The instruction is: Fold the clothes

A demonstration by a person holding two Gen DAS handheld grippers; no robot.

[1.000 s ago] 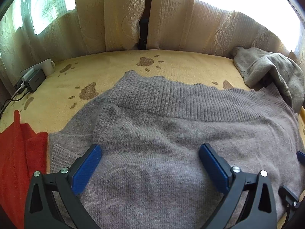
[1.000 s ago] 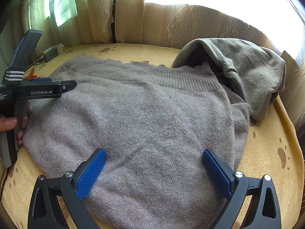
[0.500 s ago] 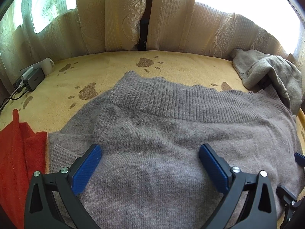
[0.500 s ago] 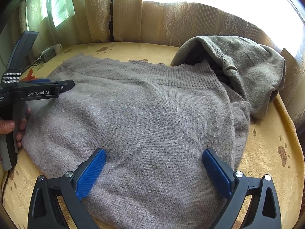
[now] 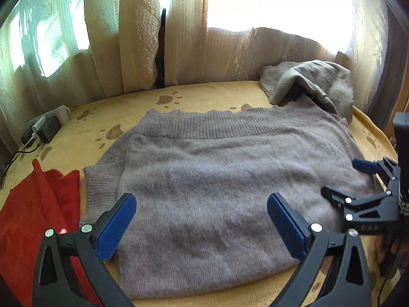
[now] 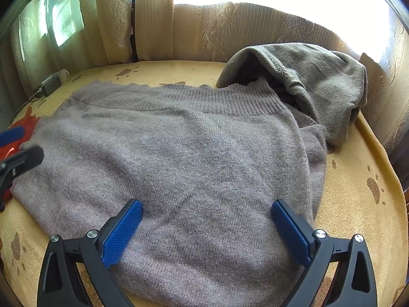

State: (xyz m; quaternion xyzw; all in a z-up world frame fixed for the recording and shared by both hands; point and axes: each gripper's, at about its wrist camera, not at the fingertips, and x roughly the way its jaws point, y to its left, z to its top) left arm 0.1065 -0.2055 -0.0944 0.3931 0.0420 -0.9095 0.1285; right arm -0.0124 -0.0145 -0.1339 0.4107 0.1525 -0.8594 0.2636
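A yellow paw-print blanket (image 5: 217, 97) spans the scene. The grey-brown knit sweater (image 5: 217, 179) lies flat at centre; a beige garment (image 6: 319, 81) is heaped at 1 o'clock, a red cloth (image 5: 33, 204) at 8. Left gripper (image 5: 202, 227) and right gripper (image 6: 207, 230) gape wide, empty.

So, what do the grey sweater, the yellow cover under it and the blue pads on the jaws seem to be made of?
Grey sweater: soft knitted yarn, probably wool or a blend; ribbed hem and fuzzy matte surface show.
Yellow cover: a napped, fleece-like blanket with printed brown paw marks; matte.
Blue pads: likely rubber or textured plastic, judging by the fine grid pattern.
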